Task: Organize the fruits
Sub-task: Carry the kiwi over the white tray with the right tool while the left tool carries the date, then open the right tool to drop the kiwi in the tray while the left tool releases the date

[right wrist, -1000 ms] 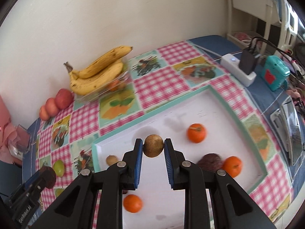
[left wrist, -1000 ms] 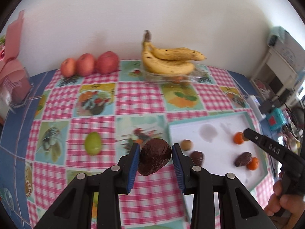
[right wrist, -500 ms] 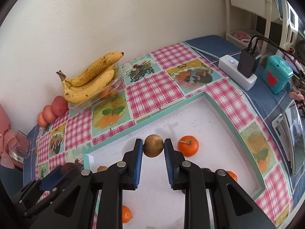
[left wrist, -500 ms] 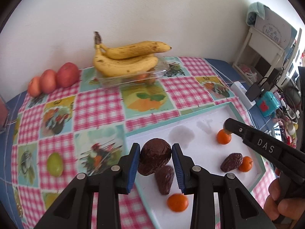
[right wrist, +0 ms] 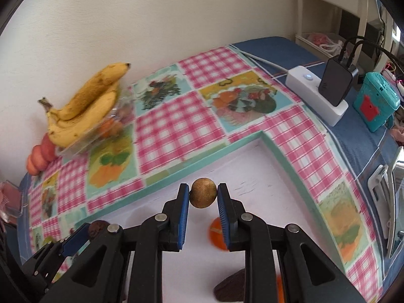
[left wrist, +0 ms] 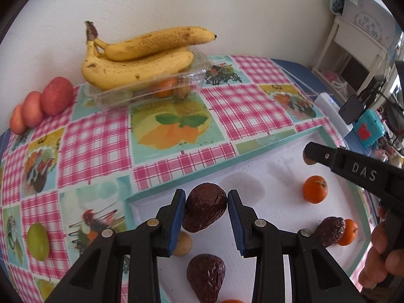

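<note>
Checked fruit-print tablecloth (left wrist: 101,146) against a cream wall; bananas (left wrist: 141,58) top a clear container (left wrist: 151,91) | white tray (right wrist: 277,156) holds tangerines and dark wrinkled fruit | left gripper (left wrist: 205,209) clamps a dark wrinkled fruit (left wrist: 204,207) over the tray | right gripper (right wrist: 203,197) pinches a small brown round fruit (right wrist: 203,196) above the tray

tablecloth (left wrist: 96,146): pink-white check with fruit-print squares
tray (left wrist: 252,156): white, teal rim
bananas (left wrist: 141,58) beyond tray: yellow, brown-speckled
</note>
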